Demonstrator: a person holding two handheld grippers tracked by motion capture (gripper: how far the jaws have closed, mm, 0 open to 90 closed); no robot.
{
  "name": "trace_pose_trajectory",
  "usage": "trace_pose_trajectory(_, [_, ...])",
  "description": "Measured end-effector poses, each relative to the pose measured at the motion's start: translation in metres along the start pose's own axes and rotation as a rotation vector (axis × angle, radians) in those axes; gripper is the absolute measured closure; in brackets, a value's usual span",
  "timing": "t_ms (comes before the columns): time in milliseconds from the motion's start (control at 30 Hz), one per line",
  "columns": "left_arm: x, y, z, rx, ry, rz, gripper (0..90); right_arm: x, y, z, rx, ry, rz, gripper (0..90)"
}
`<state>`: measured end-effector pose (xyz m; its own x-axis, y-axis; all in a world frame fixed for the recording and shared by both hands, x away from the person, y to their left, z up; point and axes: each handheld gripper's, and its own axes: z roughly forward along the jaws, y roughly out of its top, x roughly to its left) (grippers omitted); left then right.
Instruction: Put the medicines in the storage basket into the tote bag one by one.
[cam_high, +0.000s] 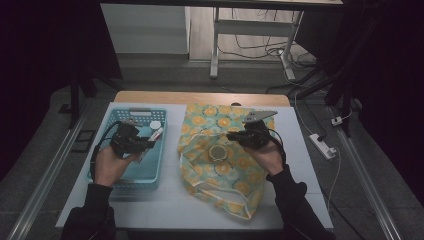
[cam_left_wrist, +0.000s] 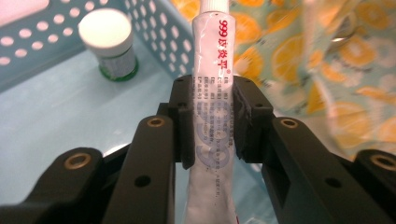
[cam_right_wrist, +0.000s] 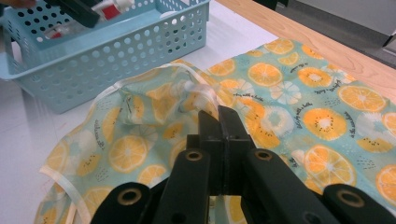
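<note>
My left gripper is shut on a white tube with red "999" print, gripping it about mid-length. It holds the tube above the floor of the light blue perforated basket, near the basket's right wall. A small green jar with a white lid stands in the basket beyond. My right gripper is shut, its jaws pressed together just over the orange-slice printed cloth bag. I cannot tell whether any cloth is pinched. In the high view the right gripper hovers over the bag's middle.
A round tin-like thing lies at the bag's centre. The bag's near edge is rucked up in a fold toward the basket. The white mat covers the wooden table. A power strip lies on the floor at right.
</note>
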<state>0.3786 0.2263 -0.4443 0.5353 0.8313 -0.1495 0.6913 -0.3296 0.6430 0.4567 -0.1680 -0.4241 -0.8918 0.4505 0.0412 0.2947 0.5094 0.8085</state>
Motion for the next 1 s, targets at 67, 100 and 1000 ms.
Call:
trace_pose_trajectory(67, [-0.005, 0.003, -0.002, -0.009, -0.013, 0.014, 71.4, 0.0, 0.0, 0.001, 0.001, -0.002, -0.001, 90.0])
trace_pose_trajectory(100, [-0.009, 0.005, -0.003, -0.008, -0.025, 0.018, 71.4, 0.0, 0.0, 0.001, 0.0, -0.002, -0.002, 90.0])
trace_pose_trajectory(1000, [-0.085, 0.036, 0.026, 0.034, -0.216, 0.166, 71.4, 0.0, 0.002, -0.004, -0.021, -0.011, 0.005, 90.0])
